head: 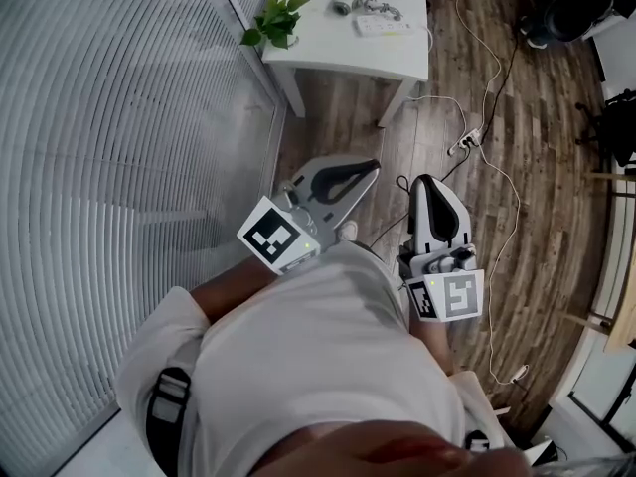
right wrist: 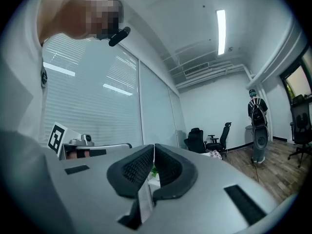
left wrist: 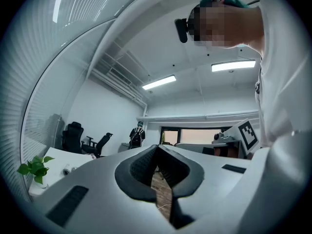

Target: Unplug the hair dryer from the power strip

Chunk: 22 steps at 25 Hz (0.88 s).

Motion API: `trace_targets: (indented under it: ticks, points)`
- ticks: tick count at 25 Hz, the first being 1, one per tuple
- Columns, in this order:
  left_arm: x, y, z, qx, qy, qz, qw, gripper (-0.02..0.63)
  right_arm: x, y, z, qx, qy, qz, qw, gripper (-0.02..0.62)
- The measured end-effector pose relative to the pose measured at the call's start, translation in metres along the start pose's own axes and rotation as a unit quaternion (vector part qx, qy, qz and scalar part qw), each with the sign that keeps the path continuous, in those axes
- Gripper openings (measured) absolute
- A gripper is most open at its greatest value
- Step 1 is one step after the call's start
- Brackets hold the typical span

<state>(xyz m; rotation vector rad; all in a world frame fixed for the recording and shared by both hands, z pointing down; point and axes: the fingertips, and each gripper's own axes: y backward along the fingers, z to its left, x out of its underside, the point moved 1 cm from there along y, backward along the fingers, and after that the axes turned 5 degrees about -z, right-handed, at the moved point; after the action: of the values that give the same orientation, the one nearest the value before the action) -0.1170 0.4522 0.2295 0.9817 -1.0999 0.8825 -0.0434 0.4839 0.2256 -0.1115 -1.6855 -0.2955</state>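
1. The person stood on the wooden floor (head: 537, 217), well apart from the white table (head: 328, 56), with a claw in each hand held close in front of the torso.
2. The left claw (left wrist: 157, 148) was closed tight. Its dark pads met at the tips with nothing between them, and only floor showed through the slit lower down.
3. The right claw (right wrist: 154, 146) was likewise closed and empty, held roughly level.
4. The hair dryer (head: 343, 3) lay on that far table, small and white, with a bundle of cord (head: 376, 8) just beside it and the white power strip (head: 386, 26) next to that. From there I could not tell whether the plug sat in the strip.
5. A potted plant (head: 273, 23) stood at the table's left corner, near the slatted blinds (head: 99, 117).
6. On the floor to the right of the table lay a second power strip (head: 465, 144) — white cables trailed away from it.
7. Across the room stood black office chairs (right wrist: 214, 139) and another person (right wrist: 257, 126).
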Motion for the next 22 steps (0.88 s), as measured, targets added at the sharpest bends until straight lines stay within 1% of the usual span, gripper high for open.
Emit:
trace_targets:
  ticks: [3,9,15,22]
  points:
    - [-0.001,-0.012,-0.008,-0.002,0.004,-0.003,1.0000,0.029,-0.003,0.004,-0.012,-0.005,-0.006,-0.002,1.000,0.034]
    - [0.002,-0.037,-0.016,-0.008,-0.002,-0.009,0.9999,0.029,-0.007,0.009,-0.034,-0.015,-0.010,-0.002,1.000,0.034]
    - [0.010,-0.046,-0.021,-0.020,-0.005,-0.001,0.9998,0.029,-0.006,0.015,-0.046,-0.022,-0.018,0.002,1.000,0.034]
    - [0.020,-0.055,-0.003,-0.029,-0.002,0.007,0.9995,0.029,0.004,-0.001,-0.056,-0.028,-0.025,0.009,0.999,0.034]
